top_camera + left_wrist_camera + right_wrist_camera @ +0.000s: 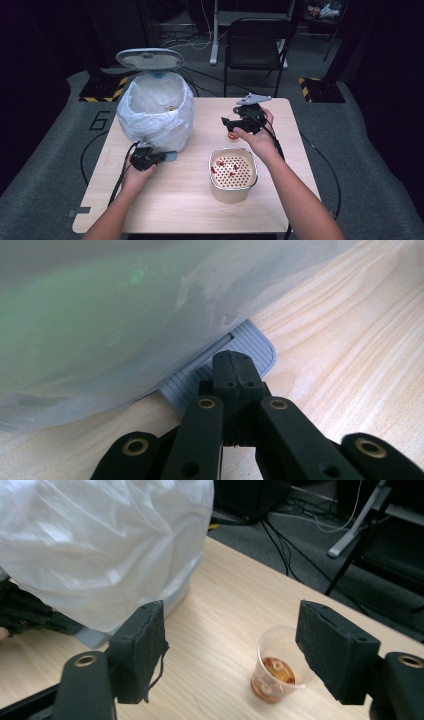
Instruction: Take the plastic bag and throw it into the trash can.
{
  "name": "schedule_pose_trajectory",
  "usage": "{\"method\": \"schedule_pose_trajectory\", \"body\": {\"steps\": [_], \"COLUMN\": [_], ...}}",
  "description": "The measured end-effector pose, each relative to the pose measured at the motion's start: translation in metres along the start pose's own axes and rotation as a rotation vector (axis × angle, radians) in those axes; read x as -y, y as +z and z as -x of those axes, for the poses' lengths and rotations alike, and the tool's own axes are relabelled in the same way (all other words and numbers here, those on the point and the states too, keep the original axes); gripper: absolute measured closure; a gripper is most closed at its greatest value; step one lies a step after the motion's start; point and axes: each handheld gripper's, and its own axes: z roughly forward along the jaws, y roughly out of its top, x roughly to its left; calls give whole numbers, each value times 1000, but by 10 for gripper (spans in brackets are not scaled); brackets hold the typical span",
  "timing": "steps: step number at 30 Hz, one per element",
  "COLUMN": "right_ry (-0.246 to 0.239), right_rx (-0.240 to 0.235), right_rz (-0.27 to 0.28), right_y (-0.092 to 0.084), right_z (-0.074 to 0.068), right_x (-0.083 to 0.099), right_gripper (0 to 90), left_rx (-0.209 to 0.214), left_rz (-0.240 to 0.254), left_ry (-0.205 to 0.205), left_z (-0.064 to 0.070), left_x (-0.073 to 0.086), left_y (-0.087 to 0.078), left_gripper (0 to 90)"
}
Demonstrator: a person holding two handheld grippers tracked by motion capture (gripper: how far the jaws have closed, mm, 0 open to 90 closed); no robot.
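Right gripper view shows the clear plastic cup (276, 665), holding reddish residue, upright on the table (220, 615) between and beyond my right gripper (250, 650), whose jaws stand apart with nothing in them. I should centre the cup before closing and squeeze lightly. My left gripper (232, 371) is clenched, pressing the bin's pedal (250, 347) beneath the bagged bin (156, 112).

Bin (100, 315) blurred, cropped by frame.
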Motion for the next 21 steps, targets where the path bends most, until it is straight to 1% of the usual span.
{"method": "schedule_pose_trajectory", "body": {"steps": [2, 3, 5, 6, 7, 8, 9, 10, 11, 13, 14, 16, 19, 21], "right_ry": [18, 17, 41, 42, 56, 59, 63, 67, 76, 86, 86, 104, 94, 97], "right_rx": [0, 2, 3, 3, 6, 10, 13, 18, 20, 26, 28, 27, 35, 36], "right_rz": [-3, -2, 0, 5, 6, 8, 7, 2, -1, -6, -9, -17, -29, -27], "right_y": [2, 3, 4, 5, 6, 7, 8, 10, 11, 15, 17, 20, 26, 28], "right_z": [5, 8, 13, 17, 20, 23, 27, 30, 33, 38, 40, 43, 47, 49], "right_x": [7, 10, 18, 21, 25, 29, 33, 36, 40, 47, 50, 56, 62, 65], "right_gripper": [252, 245, 231, 228, 224, 221, 215, 211, 209, 196, 190, 181, 161, 161], "left_rx": [2, 1, -1, -2, -4, 1, 3, 10, 3, -4, 1, -1, -2, -2], "left_rz": [3, 2, 1, 1, 8, 10, 11, -5, 8, -1, 9, 8, 11, 11], "left_ry": [-4, -3, 0, 5, 11, 0, -4, -3, -3, 11, 2, 1, 1, 1], "left_z": [0, 0, 0, 0, -1, 0, -1, -1, 0, 0, 1, 0, 1, 1], "left_x": [0, 0, 0, 0, 1, 1, 2, 1, 2, 1, 2, 2, 2, 2], "left_y": [0, 0, 0, 0, 0, -1, -1, -2, -1, -1, -1, -1, -1, -1], "left_gripper": [900, 900, 900, 900, 900, 900, 900, 900, 900, 900, 900, 900, 900, 900]}}
